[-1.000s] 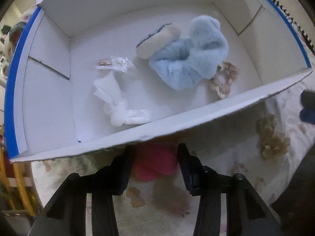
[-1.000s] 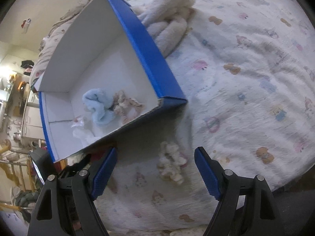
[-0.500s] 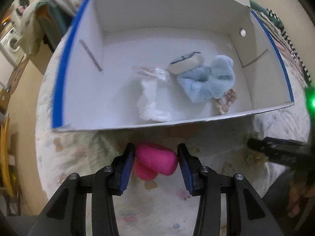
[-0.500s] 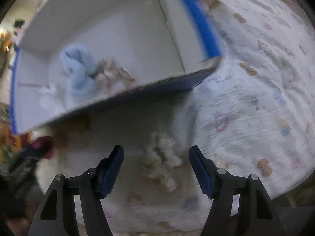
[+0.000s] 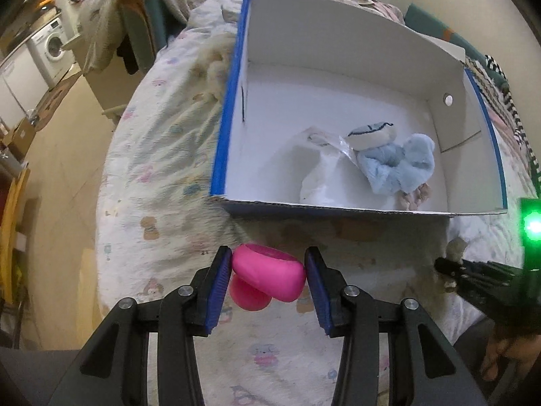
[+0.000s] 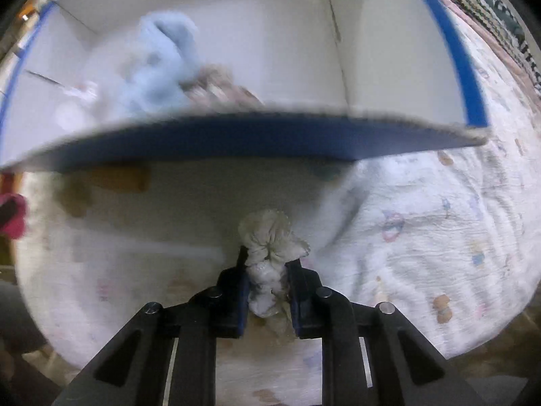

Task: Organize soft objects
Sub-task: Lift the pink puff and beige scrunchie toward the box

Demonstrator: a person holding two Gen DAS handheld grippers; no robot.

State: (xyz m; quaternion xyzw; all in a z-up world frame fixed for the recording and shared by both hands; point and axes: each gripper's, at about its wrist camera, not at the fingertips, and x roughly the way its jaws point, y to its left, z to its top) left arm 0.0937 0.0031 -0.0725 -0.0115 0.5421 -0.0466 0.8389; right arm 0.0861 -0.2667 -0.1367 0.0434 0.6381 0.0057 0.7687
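My left gripper (image 5: pixel 268 272) is shut on a pink soft object (image 5: pixel 267 275) and holds it above the bed, just in front of the blue and white box (image 5: pixel 338 208). My right gripper (image 6: pixel 267 279) is shut on a cream scrunchie (image 6: pixel 270 240) in front of the box's near wall (image 6: pixel 236 138). Inside the box lie a light blue furry item (image 5: pixel 399 165), a white cloth (image 5: pixel 319 179), a clear plastic bag (image 5: pixel 333 142) and a beige scrunchie (image 5: pixel 417 198). The right gripper also shows at the right edge of the left wrist view (image 5: pixel 453 267).
The box sits on a bed with a printed quilt (image 5: pixel 162 182). A cream fluffy item (image 5: pixel 213 64) lies left of the box. Beyond the bed's left edge are a chair draped with clothes (image 5: pixel 135 23) and a washing machine (image 5: pixel 54 44).
My left gripper lifted and pulled back with the pink object. My right gripper moved in and shut on the cream scrunchie, which had lain loose between its open fingers.
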